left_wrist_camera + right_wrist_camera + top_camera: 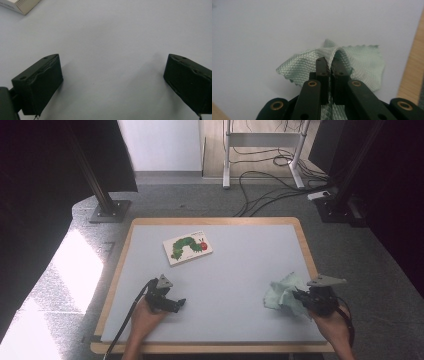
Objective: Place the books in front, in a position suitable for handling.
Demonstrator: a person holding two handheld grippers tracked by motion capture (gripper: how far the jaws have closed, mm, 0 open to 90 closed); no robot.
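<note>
One crumpled, diamond-weave cloth (pixel 362 60)

Waffle-textured cloth (pixel 362 60), matt table mat (pixel 235 285), wood rim (pixel 306 245)

Open mat (pixel 225 270) between tools; book (pixel 187 248) far-left, cloth (pixel 281 293) right.

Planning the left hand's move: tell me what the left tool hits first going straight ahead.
Nothing close: bare mat lies ahead of the open left tool. The book sits off to the left, probably missed.
</note>
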